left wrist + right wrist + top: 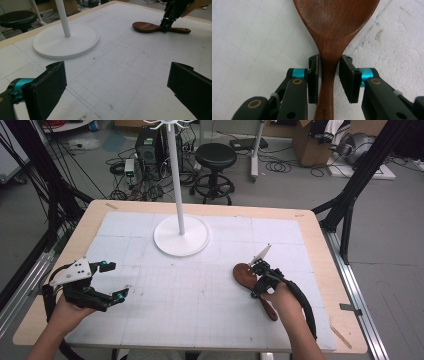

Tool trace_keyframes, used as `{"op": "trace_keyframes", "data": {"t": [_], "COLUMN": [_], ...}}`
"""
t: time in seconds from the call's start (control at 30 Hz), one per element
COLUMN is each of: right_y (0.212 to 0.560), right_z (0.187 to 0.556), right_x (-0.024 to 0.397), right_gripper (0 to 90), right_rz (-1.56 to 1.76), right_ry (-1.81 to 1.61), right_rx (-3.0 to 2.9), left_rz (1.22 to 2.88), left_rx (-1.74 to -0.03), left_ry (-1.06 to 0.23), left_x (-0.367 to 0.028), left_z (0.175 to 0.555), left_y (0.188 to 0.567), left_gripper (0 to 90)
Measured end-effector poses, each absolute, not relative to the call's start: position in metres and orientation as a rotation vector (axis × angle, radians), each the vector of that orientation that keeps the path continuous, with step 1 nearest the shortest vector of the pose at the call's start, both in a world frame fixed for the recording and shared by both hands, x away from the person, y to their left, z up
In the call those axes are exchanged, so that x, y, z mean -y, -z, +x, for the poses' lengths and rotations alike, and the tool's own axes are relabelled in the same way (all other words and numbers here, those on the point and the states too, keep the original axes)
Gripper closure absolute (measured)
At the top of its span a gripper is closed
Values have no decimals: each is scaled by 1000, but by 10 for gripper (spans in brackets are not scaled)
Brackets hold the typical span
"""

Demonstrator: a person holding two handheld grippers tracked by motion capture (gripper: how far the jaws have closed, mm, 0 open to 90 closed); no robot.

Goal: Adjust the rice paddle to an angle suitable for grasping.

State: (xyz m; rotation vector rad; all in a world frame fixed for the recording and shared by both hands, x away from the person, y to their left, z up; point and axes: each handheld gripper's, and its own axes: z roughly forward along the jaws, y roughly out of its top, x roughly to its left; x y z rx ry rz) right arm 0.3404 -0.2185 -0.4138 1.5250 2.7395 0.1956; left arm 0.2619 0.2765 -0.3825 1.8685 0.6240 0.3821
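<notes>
A brown wooden spoon [244, 272] lies flat on the white gridded mat, right of centre, its handle pointing toward the person. My right gripper [256, 270] points down over its neck. In the right gripper view the spoon [334, 22] passes between the jaws of that gripper [329, 77]: the left pad touches the neck, and a thin gap shows at the right pad. My left gripper [118, 280] hovers at the mat's left side, jaws wide apart and empty [117, 75]. The left gripper view shows the spoon [146, 27] far off under the right gripper [165, 26].
A white stand with a round base [181, 236] and a tall pole sits at the mat's far centre. The mat [200, 290] covers most of a wooden table [320, 240]. A black stool [215, 155] and cables are on the floor beyond.
</notes>
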Motion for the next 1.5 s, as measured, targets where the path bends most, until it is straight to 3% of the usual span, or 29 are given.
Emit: {"op": "trace_keyframes", "data": {"t": [1.5], "right_y": [406], "right_z": [338], "right_x": [232], "right_gripper": [767], "right_rz": [1368], "right_ry": [-369], "right_rx": [-2851], "left_rz": [1888], "left_rx": [-634], "left_ry": [-390], "left_x": [-275], "left_z": [262], "left_y": [386], "left_gripper": [29]}}
